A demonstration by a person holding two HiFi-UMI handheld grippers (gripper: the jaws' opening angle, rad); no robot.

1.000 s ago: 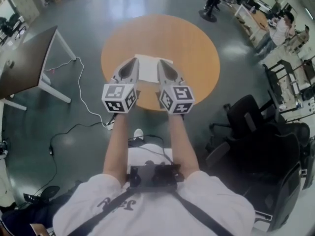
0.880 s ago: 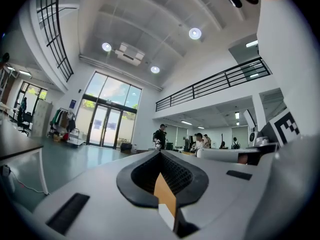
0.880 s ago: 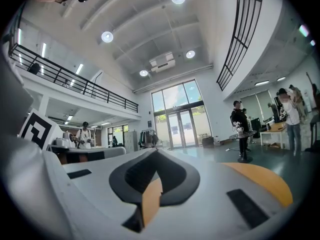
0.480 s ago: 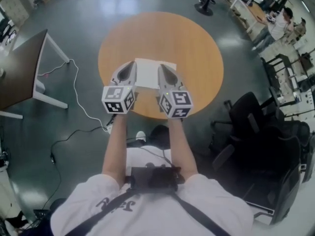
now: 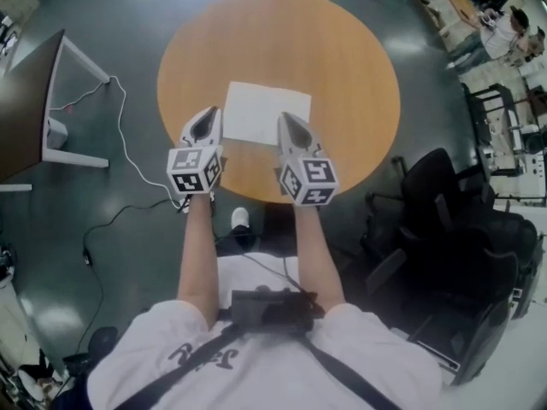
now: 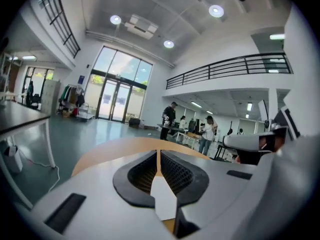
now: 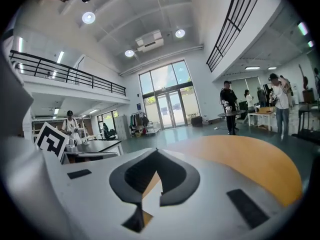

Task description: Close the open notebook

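The open notebook point(image 5: 267, 112) lies flat as a white sheet in the middle of the round orange table point(image 5: 342, 58). My left gripper point(image 5: 205, 118) hovers by its near left corner, jaws shut and empty. Over the near right corner my right gripper point(image 5: 285, 120) is likewise shut and holds nothing. In the left gripper view the jaw tips of the left gripper point(image 6: 158, 154) meet, and a bit of the white notebook point(image 6: 162, 199) shows below them. The right gripper view has the right gripper point(image 7: 156, 151) closed over the table point(image 7: 240, 159).
A dark desk point(image 5: 26, 101) stands at the left, with cables point(image 5: 128, 169) trailing on the floor. Black office chairs point(image 5: 453, 220) crowd the right side. People point(image 6: 170, 119) stand at tables far across the hall.
Both grippers have sunk toward the table and drawn back to the notebook's near corners. More of the notebook now shows between them. Jaws stay shut.
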